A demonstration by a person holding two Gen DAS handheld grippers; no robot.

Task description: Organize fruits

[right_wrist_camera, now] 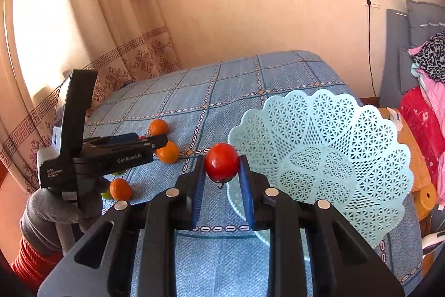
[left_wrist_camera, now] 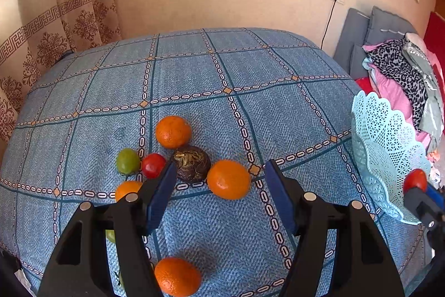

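Note:
On the blue checked cloth point(left_wrist_camera: 194, 80) lies a cluster of fruit: several oranges, one point(left_wrist_camera: 228, 179) between my left fingers' lines, another point(left_wrist_camera: 173, 131) farther back, a dark brown round fruit point(left_wrist_camera: 192, 163), a red tomato point(left_wrist_camera: 153, 165) and a green one point(left_wrist_camera: 127, 161). My left gripper point(left_wrist_camera: 221, 171) hovers open above them, touching nothing. My right gripper point(right_wrist_camera: 222, 164) is shut on a red tomato point(right_wrist_camera: 222, 162), held just left of the pale blue lattice basket point(right_wrist_camera: 319, 157). In the left wrist view that tomato point(left_wrist_camera: 415, 180) shows at the basket point(left_wrist_camera: 389, 152) rim.
A gloved hand point(right_wrist_camera: 52, 210) holds the left gripper point(right_wrist_camera: 111, 152) at the left of the right wrist view. Folded clothes point(left_wrist_camera: 403, 80) are piled beyond the table's right edge. Curtains point(left_wrist_camera: 55, 32) hang at the back left, and a cable point(left_wrist_camera: 328, 24) runs down the wall.

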